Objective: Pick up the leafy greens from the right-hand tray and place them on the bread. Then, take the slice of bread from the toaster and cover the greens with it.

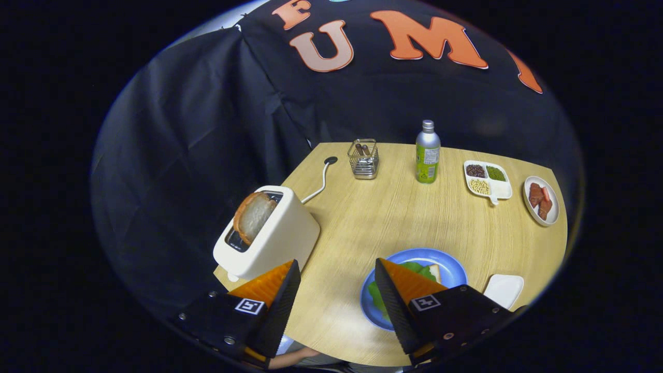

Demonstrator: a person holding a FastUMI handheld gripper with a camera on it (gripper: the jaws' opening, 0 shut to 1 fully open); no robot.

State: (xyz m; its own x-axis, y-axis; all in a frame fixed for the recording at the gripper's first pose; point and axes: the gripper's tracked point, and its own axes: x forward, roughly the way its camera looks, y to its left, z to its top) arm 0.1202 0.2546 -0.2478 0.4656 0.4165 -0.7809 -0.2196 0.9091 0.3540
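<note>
My gripper (pixel 336 267) is open above the table's near edge, with bare wood between its fingers. A cream toaster (pixel 279 238) stands just beyond the left finger, and a slice of bread (pixel 253 216) sticks up out of its slot. A blue plate (pixel 449 269) lies behind the right finger. On it the leafy greens (pixel 420 269) rest on a slice of bread (pixel 434 271), both partly hidden by that finger. A small white tray (pixel 505 289) lies to the right of the plate and looks empty.
At the back of the round wooden table (pixel 373 223) stand a wire holder (pixel 364 159) and a green-labelled bottle (pixel 428 153). To the right lie a divided dish of beans (pixel 487 179) and a plate of sausage pieces (pixel 541 201). The toaster's cord (pixel 322 181) runs back.
</note>
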